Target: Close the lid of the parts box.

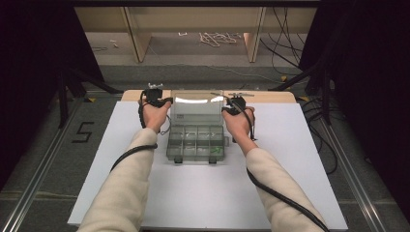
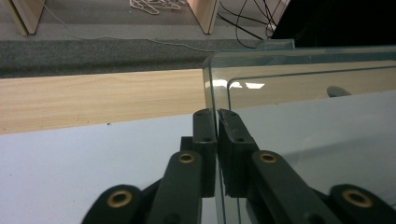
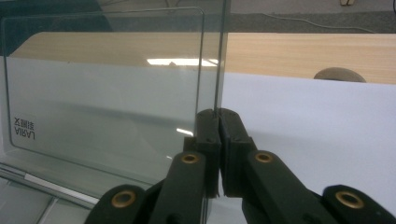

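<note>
Both grippers' fingers [image 3: 217, 122] pinched on clear lid [image 3: 107, 84] edges, "LARIA" label [image 3: 25, 129] sideways on it.

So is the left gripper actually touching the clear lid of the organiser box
Touching. In the left gripper view the left gripper has its jaws closed on the side edge of the clear lid, with the pane pinched between them.

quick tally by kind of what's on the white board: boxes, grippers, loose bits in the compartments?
Clear compartment box, lid raised: 1
Grippers, left gripper and right gripper, each clamped on a side edge of the lid: 2
Green bits in one front compartment: 1 cluster, too small to count
Total: 4
</note>
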Available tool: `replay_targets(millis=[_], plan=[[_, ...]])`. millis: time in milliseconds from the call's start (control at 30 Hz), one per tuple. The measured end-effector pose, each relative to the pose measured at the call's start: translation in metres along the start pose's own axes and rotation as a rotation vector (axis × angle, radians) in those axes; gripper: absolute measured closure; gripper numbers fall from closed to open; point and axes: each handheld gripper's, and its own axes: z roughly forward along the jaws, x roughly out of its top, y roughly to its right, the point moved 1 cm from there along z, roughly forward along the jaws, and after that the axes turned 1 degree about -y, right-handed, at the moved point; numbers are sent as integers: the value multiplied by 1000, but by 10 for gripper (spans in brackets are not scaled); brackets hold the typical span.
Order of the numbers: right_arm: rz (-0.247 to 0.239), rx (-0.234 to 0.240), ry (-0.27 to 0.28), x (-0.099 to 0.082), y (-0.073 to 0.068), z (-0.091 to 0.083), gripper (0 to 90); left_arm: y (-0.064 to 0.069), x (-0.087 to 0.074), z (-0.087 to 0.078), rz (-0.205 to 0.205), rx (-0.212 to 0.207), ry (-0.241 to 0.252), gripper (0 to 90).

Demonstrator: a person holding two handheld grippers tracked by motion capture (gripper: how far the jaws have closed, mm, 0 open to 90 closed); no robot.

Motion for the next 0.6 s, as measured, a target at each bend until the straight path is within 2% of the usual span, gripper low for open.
replay_targets(millis=[167,233,267,367,467,533,600], plan=[[3,6,1,0,0,0,881,3,-1,-4,-3,14,13,881],[-21,4,8,0,1,0,880,3,-1,-6,-10,12,17,884],[-15,7,11,0,1,0,879,2,-1,-7,1,11,17,884],[-36,14,6,1,2,0,869,4,-2,-11,-2,14,30,885],[-4,25,-22,2,-1,-3,848,5,-2,-14,10,10,42,886],[-44,26,11,6,2,-3,813,6,-3,-17,11,9,53,887],[-44,28,19,10,2,-6,782,8,-4,-20,20,4,67,887]])
